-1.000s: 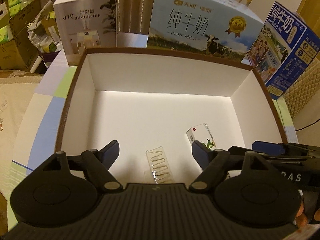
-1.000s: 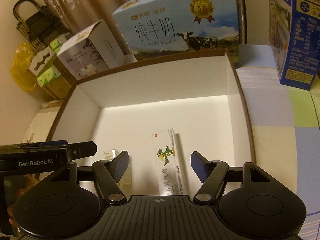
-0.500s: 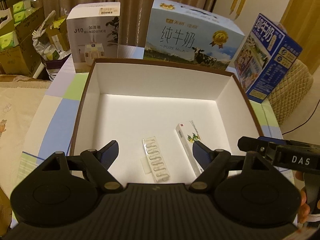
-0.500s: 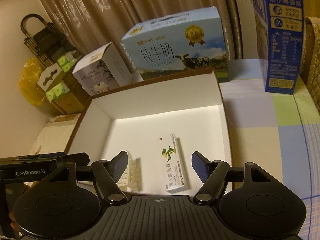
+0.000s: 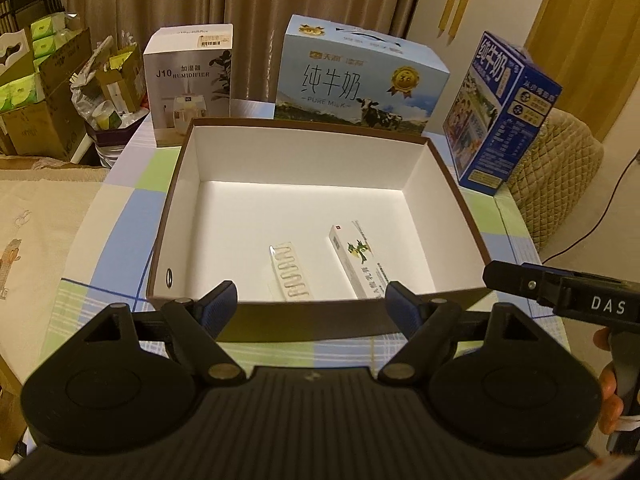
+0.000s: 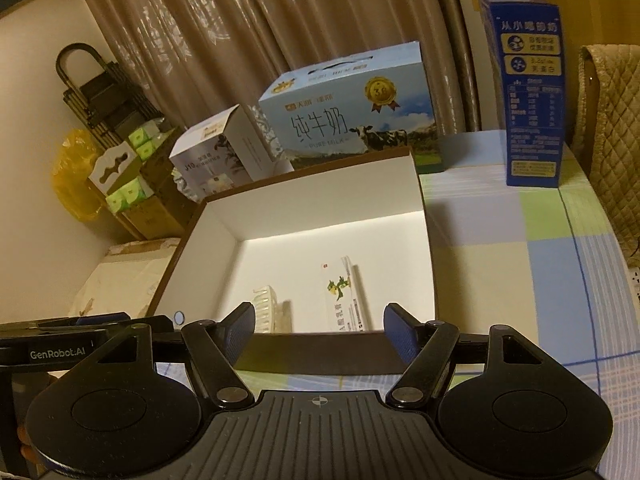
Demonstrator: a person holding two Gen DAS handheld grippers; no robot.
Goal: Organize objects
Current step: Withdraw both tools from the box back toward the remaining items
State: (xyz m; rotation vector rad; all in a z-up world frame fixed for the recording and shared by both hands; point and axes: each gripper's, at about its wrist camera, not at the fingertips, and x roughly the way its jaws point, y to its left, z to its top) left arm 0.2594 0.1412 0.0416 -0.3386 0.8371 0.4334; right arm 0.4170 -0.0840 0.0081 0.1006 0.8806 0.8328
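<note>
Looks near done: ointment carton (image 5: 358,258) and clear blister tray (image 5: 290,272) lie in the open box (image 5: 448,184), left gripper (image 5: 310,304) and right gripper (image 6: 320,326) both spread, empty.

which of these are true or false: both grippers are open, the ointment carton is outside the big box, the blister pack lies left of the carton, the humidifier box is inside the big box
1. Both the left gripper and the right gripper are open and empty. True.
2. The ointment carton is outside the big box. False: it lies on the box floor.
3. The blister pack lies left of the carton. True.
4. The humidifier box is inside the big box. False: it stands on the table behind it.
</note>
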